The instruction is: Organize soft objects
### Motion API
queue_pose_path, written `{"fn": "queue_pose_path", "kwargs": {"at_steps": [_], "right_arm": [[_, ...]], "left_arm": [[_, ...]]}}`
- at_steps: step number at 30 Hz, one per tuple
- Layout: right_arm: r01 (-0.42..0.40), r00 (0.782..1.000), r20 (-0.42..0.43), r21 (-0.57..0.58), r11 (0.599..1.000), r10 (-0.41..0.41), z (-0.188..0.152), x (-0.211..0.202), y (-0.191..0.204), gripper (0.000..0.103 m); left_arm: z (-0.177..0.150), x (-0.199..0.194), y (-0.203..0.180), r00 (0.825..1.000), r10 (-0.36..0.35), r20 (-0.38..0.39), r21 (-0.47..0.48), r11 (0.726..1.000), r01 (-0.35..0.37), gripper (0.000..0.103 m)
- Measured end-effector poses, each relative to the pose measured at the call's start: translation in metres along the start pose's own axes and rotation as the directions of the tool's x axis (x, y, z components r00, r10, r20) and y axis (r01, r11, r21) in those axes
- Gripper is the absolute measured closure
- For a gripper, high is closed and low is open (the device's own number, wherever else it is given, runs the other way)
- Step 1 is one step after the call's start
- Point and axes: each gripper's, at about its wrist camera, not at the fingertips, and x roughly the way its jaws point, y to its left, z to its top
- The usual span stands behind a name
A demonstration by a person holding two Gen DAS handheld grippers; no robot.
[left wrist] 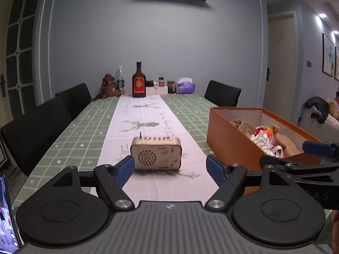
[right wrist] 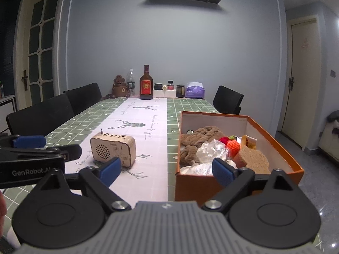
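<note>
Blue-padded fingers of the left gripper stand wide apart with nothing between the pads; the small wooden radio-shaped box with a round speaker grille sits on the table just beyond the tips, not touched by them. The right gripper likewise has its blue pads spread wide and empty. Its right finger overlaps the near wall of the orange rectangular cardboard box with a white interior, but contact cannot be confirmed.

The orange box stands on the right side of the table, well apart from the wooden radio box. It holds the soft items: a brown knitted cloth bundle at the far left, crumpled white plastic wrapping in the middle, an orange crocheted ball beside a small red crocheted piece, and a tan sponge-like block at the near right.

Both boxes rest on the long table covered with a green checked cloth and a white centre runner printed with deer motifs. Black chairs stand along the left side; another black chair stands at the far right.

At the far end, against the grey wall, are a brown bear-shaped figure, a clear plastic water bottle, a dark brown glass bottle with a red label, several small jars and a purple tissue pack.
</note>
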Motion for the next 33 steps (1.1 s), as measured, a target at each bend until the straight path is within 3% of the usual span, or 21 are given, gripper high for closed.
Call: {"fn": "queue_pose_path", "kwargs": {"at_steps": [8,16,33], "right_arm": [[0.047,0.999,-0.029,0.044,0.998,-0.046,-0.026,0.008,-0.002,0.012],[0.075,0.996,-0.042,0.014,0.997,-0.074,-0.040,0.012,0.005,0.010],[0.075,0.996,-0.045,0.037,0.997,-0.073,-0.047,0.004,0.004,0.009]], "left_arm": [[-0.023,0.014,0.003,0.999,0.032,-0.024,-0.016,0.999,-0.032,0.013],[-0.040,0.017,0.005,0.996,0.053,-0.070,-0.018,0.998,-0.055,0.013],[-0.044,0.010,0.003,0.994,0.064,-0.090,-0.023,0.998,-0.066,0.013]]}}
